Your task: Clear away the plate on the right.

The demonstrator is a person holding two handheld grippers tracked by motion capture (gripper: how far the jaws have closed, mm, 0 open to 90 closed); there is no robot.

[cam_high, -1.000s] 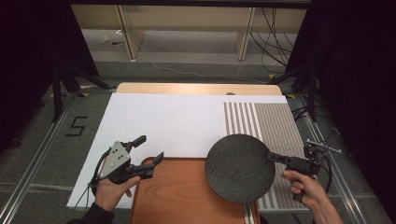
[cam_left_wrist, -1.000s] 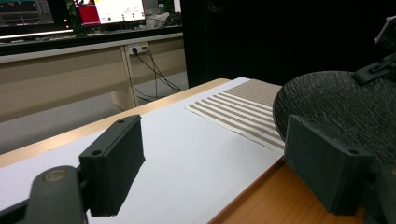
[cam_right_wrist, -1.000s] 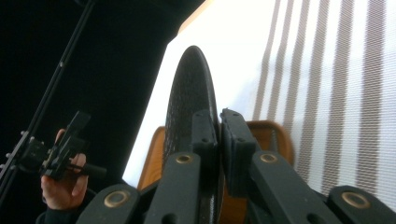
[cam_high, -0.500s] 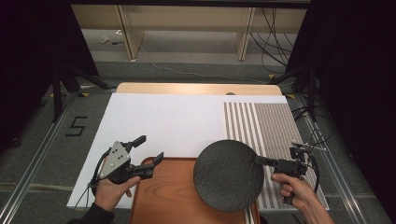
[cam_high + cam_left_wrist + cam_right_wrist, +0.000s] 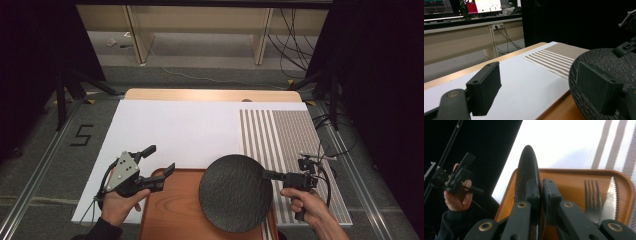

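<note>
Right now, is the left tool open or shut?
Open: the left tool holds nothing, its two pads standing wide apart in its own view.

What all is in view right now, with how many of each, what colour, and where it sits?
round dark grey textured plate: one, dark grey, held at its rim above the tray
brown wooden tray: one, reddish brown, near table edge
silver metal fork: one, silver, on the tray
silver serrated knife: one, silver, on the tray beside the fork
white table mat: one, white, covering the table's middle
beige striped placemat: one, beige and white, right side of the table
light wooden table: one, light wood, far edge showing
left claw: one, black, open beside the tray
right claw: one, black, shut on the plate's rim
</note>
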